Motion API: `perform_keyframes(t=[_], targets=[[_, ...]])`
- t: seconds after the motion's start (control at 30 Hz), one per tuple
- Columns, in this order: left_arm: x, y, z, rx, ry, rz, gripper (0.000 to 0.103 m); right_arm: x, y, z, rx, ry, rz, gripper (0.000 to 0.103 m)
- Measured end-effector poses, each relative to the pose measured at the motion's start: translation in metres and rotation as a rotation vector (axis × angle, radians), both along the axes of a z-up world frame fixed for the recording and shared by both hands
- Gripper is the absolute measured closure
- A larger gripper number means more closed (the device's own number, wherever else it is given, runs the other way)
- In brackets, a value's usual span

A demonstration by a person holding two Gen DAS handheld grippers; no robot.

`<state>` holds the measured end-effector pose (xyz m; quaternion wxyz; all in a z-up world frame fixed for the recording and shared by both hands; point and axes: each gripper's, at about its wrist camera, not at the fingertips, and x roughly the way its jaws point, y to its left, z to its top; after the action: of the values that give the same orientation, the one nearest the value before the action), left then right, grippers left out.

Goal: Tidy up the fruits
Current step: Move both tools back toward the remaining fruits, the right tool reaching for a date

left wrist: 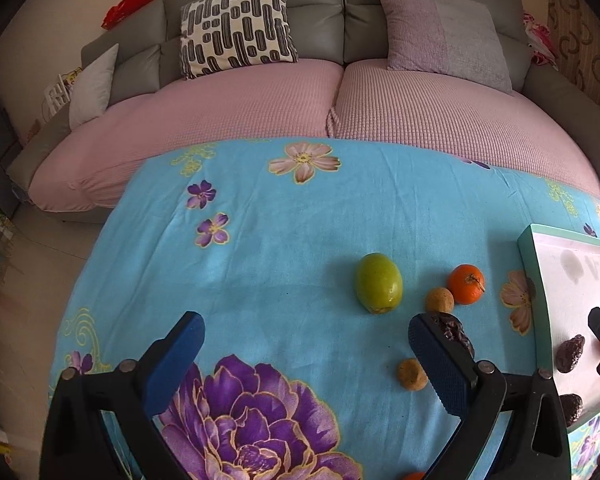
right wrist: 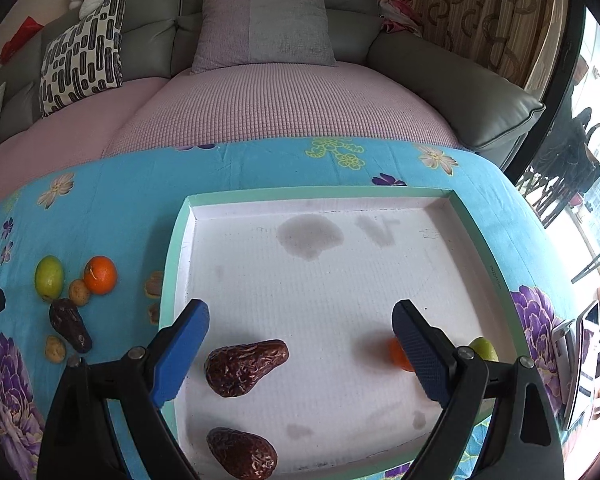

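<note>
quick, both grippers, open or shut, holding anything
left gripper: open, holding nothing
right gripper: open, holding nothing, above the tray

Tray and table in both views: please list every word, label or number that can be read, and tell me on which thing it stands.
No text can be read.
Tray: a small dark print on its right inner wall, too small to read.
Red bag beside the sofa: no text visible.
Items on the floor at the left edge: markings too blurred to read.
</note>
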<state>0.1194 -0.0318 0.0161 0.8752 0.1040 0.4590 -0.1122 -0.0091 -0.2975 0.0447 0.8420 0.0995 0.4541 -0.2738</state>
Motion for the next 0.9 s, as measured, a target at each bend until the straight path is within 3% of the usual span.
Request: perform_keyframes(t=[0.3,0.6,0.9], targets=[[0.010,0.040,0.012,-0.041,-0.024,0.106,0.000,0.024,0.046,0.010,0.030,-0.035,0.136,0.010],[0.011,0.062,0.024,-0.060,-0.063,0.150,0.000,0.041,0.087,0.009,0.069,-0.059,0.268,0.010],[0.016,0.073,0.020,-0.126,-0.059,0.192,0.000,0.043,0.082,0.003,0.109,-0.090,0.266,0.010]])
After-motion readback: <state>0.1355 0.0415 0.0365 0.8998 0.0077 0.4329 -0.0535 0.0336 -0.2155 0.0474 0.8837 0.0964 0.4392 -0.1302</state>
